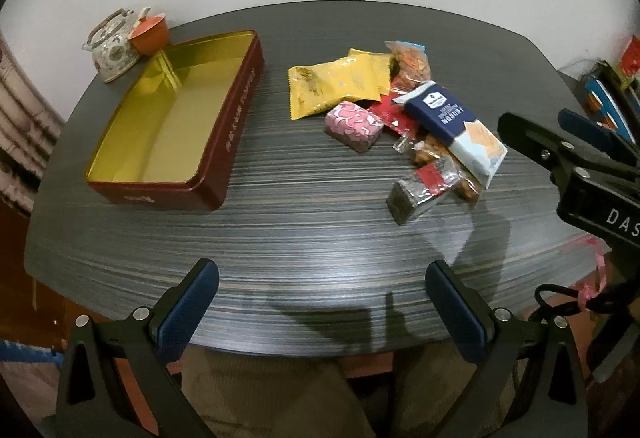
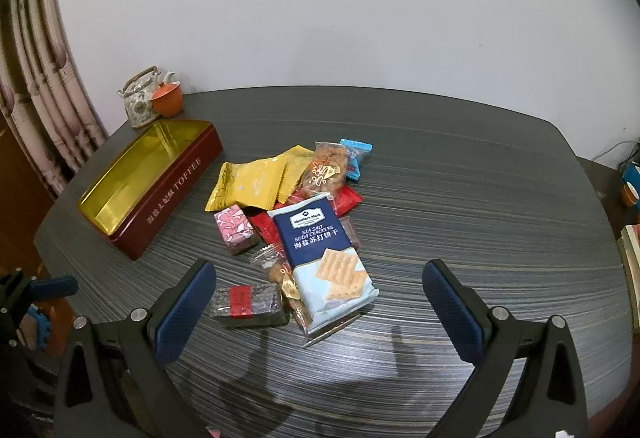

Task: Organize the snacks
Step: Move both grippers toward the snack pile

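Both grippers are hovering over the near edge of the dark striped table (image 1: 304, 206), and neither is holding anything. The left gripper (image 1: 322, 304) is hanging with its blue-padded fingers (image 1: 188, 308) spread wide over bare tabletop, and the right gripper (image 2: 320, 302) is likewise standing wide open, its fingers (image 2: 186, 312) flanking the nearest snacks without touching them. The toffee tin (image 1: 236, 110), dark red outside and gold inside, is sitting open on the left part of the table with nothing visible in it. The snacks are lying in a loose heap just to its right, apart from the tin. On top of the heap a blue and white pack of sea salt soda crackers (image 2: 320, 258) is resting at a slant over a clear bag of small brown biscuits (image 2: 280, 274). Two yellow sachets (image 2: 252, 184) are overlapping at the heap's far left, a pink patterned block (image 2: 235, 228) is lying just in front of them, and a dark wrapped block with a red label (image 2: 246, 304) is lying nearest the right gripper's left finger. A clear bag of nuts (image 2: 326, 170) and a small light blue sweet (image 2: 354, 156) are sitting at the back. A patterned teapot (image 1: 112, 48) and an orange cup (image 1: 150, 34) are standing together behind the tin, at the table's far left corner.
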Motion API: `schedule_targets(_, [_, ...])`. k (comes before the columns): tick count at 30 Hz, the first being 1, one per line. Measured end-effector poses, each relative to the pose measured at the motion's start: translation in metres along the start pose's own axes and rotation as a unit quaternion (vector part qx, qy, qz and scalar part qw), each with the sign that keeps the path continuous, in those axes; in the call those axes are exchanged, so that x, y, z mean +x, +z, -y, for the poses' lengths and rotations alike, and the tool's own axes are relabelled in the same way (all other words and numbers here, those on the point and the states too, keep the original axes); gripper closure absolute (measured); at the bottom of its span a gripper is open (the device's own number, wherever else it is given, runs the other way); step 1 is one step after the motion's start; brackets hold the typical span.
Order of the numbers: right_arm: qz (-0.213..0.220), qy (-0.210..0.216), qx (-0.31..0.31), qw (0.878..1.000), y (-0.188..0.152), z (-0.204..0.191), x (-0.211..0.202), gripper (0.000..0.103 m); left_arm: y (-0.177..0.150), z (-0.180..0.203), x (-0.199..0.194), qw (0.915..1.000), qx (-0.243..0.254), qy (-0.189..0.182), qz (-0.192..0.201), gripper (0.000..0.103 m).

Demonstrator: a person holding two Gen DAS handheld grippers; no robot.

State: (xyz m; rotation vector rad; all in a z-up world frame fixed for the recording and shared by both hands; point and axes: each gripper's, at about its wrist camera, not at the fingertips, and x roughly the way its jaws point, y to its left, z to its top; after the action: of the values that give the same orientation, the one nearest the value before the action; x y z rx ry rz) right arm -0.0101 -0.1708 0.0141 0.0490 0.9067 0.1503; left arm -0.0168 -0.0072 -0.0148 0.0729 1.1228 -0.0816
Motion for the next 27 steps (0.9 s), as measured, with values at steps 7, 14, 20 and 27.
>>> schedule_targets(7, [-0.002,-0.003,-0.009,1.000,0.000,-0.002,0.001,0.000,0.003,0.006,-0.001,0.9998,0.016,0.000,0.008,0.001])
schedule_targets(14, [-0.007,0.003,-0.012,1.000,-0.001,-0.003,0.003,0.000,0.006,-0.001,0.008,1.0000,0.005,0.002,0.006,0.001])
schedule_targets(20, [-0.008,0.010,-0.013,1.000,-0.001,-0.003,0.004,0.000,0.008,-0.007,0.015,1.0000,0.002,0.006,0.003,0.001])
schedule_targets(27, [-0.012,0.014,-0.010,1.000,-0.002,-0.002,0.005,0.000,0.008,-0.007,0.019,0.9999,0.008,0.009,0.003,0.001])
